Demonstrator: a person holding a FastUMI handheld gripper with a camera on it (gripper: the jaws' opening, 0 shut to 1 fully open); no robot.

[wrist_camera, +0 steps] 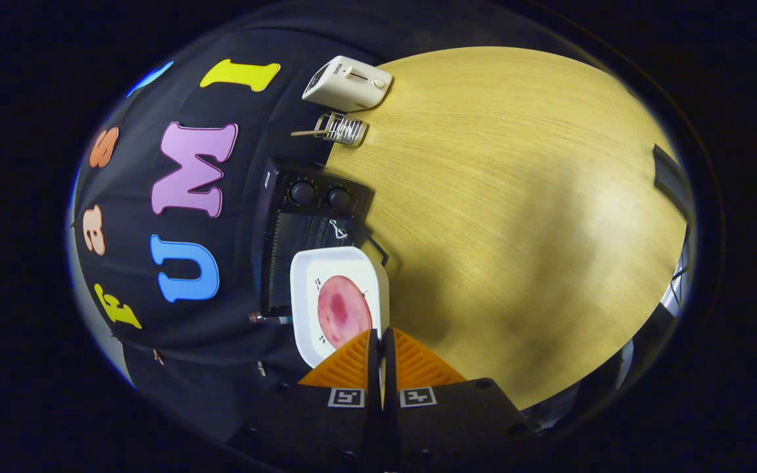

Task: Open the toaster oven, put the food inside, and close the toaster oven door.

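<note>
Gripper (380,336) clamped on white dish's (306,276) rim, rolled sideways.
Pink food (344,318) partly hidden behind fingers; black toaster oven (313,203) at 12 o'clock beyond, door state unclear.

We can read almost nothing here. The white toaster (347,83) at the bench's far corner bears a short dark brand word, too small to make out. Square black-and-white coded tags sit on the gripper (378,341), whose fingers pinch the white plate (339,263).
</note>
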